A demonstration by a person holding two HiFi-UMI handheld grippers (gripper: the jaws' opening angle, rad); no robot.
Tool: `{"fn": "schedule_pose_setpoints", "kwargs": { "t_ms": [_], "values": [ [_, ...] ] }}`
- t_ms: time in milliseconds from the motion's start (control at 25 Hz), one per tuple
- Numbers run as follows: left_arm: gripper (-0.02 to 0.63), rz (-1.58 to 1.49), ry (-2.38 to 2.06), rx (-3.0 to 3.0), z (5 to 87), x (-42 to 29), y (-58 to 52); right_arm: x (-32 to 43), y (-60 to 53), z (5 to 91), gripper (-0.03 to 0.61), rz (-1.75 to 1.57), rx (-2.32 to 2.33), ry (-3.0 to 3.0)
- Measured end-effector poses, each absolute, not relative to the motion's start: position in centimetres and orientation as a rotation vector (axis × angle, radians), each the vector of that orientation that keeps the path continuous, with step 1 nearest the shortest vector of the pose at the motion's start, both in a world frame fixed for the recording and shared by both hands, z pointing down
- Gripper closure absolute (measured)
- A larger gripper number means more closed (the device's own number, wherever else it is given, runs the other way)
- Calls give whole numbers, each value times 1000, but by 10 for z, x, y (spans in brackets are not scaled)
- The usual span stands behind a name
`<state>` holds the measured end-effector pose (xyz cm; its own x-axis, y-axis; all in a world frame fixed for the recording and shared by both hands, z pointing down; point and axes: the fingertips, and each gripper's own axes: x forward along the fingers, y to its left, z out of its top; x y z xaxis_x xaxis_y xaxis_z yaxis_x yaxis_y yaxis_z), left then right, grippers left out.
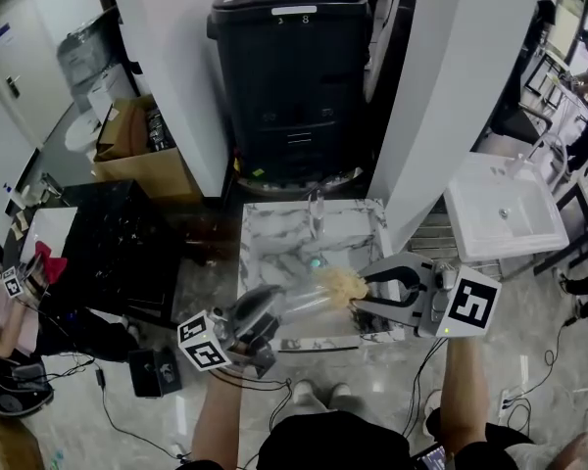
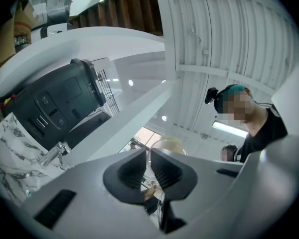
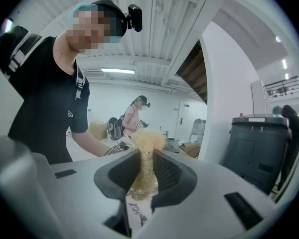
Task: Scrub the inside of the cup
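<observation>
In the head view my left gripper (image 1: 268, 311) holds a clear glass cup (image 1: 299, 304) on its side over the marble counter, mouth toward the right. In the left gripper view the jaws (image 2: 149, 163) are shut on the cup's thin wall, and its rounded rim (image 2: 168, 144) shows above them. My right gripper (image 1: 359, 296) is shut on a yellow fibrous scrubber (image 1: 341, 284), which sits at the cup's mouth. The scrubber (image 3: 147, 142) sticks up between the right gripper's jaws (image 3: 148, 164) in the right gripper view. How far it reaches into the cup I cannot tell.
A marble counter (image 1: 274, 238) with a faucet (image 1: 315, 213) lies under both grippers. Behind it stands a black machine (image 1: 284, 67) between white pillars. A white basin (image 1: 505, 213) is at the right, a black table (image 1: 118, 248) and a cardboard box (image 1: 137, 155) at the left.
</observation>
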<state>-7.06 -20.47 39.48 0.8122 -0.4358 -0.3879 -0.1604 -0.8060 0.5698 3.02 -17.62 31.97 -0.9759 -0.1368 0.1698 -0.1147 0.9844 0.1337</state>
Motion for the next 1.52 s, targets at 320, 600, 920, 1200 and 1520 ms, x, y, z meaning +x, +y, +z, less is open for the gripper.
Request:
{"fn": "schedule_pose_setpoints", "kwargs": {
  "t_ms": [320, 600, 920, 1200, 1520],
  "values": [
    [584, -711, -319, 2531, 385, -68, -182, 48, -220, 366, 492, -116, 169, -2793],
    [584, -800, -468, 2444, 380, -81, -207, 47, -195, 422, 492, 117, 217, -2851],
    [584, -706, -623, 2399, 398, -83, -224, 40, -161, 384, 492, 3, 445, -3012],
    [584, -690, -616, 2384, 406, -76, -214, 52, -180, 366, 492, -116, 791, -2968],
    [584, -731, -526, 2428, 395, -81, -198, 72, -196, 351, 492, -185, 766, -2943]
  ]
}}
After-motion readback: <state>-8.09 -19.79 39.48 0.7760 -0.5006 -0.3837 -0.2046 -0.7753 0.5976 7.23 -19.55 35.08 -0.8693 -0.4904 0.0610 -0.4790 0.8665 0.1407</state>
